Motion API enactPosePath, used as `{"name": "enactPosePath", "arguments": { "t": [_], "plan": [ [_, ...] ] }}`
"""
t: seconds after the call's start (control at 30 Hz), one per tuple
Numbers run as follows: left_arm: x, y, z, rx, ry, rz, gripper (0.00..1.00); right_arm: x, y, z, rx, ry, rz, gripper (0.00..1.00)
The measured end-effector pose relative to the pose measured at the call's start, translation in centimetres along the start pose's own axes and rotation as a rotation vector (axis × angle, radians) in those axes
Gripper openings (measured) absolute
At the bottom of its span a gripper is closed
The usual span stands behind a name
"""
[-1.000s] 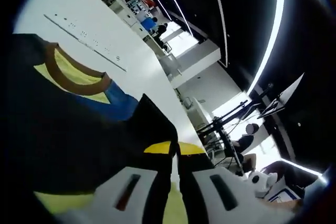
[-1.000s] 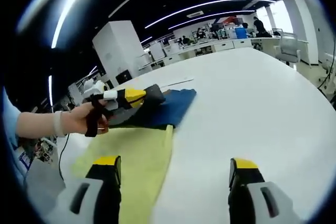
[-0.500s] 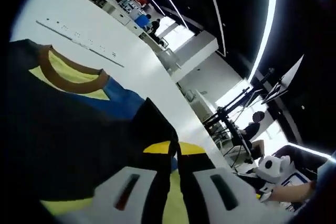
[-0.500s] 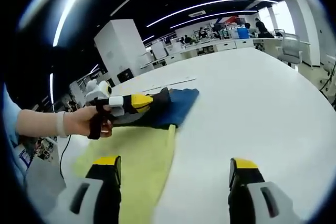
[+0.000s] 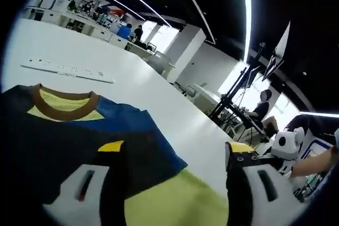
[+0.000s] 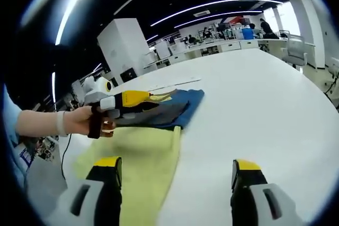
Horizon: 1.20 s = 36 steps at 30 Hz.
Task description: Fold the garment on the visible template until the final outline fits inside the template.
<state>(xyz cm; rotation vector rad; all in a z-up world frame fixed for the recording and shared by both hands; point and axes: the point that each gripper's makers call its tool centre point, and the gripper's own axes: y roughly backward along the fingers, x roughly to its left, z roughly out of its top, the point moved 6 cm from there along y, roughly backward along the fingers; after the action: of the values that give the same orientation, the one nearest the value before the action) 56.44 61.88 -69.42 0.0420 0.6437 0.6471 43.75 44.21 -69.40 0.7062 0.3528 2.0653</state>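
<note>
Open-plan workroom with strip lighting; a white tabletop point(image 6: 275, 109) carries the work. The garment point(image 5: 63, 141), dark with blue shoulder and brown collar, lies folded across the far end of the yellow template point(image 6: 137, 157). The left tool point(image 5: 169, 175) stands released over the cloth, apparently to let the fold settle. The right tool point(image 6: 175, 183) hovers apart, unclenched and empty, near the template's near edge.

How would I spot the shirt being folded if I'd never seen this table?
On the big white table lies a pale yellow sheet. At its far end rests the shirt: dark with a blue panel, and the only thing with a brown ring collar, unlike the plain sheet.
</note>
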Motion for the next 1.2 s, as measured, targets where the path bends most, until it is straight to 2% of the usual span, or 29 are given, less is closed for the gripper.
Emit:
{"name": "enactPosePath", "arguments": {
  "t": [0.07,0.1,0.13,0.2,0.3,0.4,0.6,0.7,0.8,1.2],
  "plan": [
    [0.0,0.3,-0.1,0.021,-0.054,0.008,0.89,0.1,0.0,0.0,-0.001,0.003,0.001,0.86],
    [0.0,0.5,-0.1,0.04,-0.094,0.001,0.91,0.1,0.0,0.1,-0.001,0.004,0.003,0.86],
    [0.0,0.6,-0.2,0.051,-0.099,0.005,0.92,0.2,0.0,0.1,-0.001,0.004,0.004,0.86],
    [0.1,0.9,0.0,0.049,-0.123,0.012,0.89,0.3,-0.1,0.2,0.003,0.009,0.007,0.86],
    [0.2,1.3,0.2,0.047,-0.116,0.008,0.88,0.4,-0.3,0.3,-0.002,0.008,0.012,0.86],
    [0.5,1.9,0.0,0.079,-0.195,0.026,0.88,0.7,-0.4,0.4,0.0,0.014,0.018,0.86],
    [0.9,3.4,-0.1,0.094,-0.194,0.046,0.88,1.0,-0.6,0.6,0.002,0.023,0.027,0.86],
    [1.0,4.2,0.1,0.084,-0.188,0.053,0.89,1.2,-0.7,0.9,0.004,0.031,0.036,0.86],
    [1.1,5.1,0.0,0.092,-0.207,0.059,0.89,1.4,-0.8,1.1,0.007,0.042,0.043,0.86],
    [1.5,10.9,0.8,0.072,-0.251,0.108,0.89,2.4,-0.7,1.6,0.003,0.059,0.068,0.86]
  ]
}}
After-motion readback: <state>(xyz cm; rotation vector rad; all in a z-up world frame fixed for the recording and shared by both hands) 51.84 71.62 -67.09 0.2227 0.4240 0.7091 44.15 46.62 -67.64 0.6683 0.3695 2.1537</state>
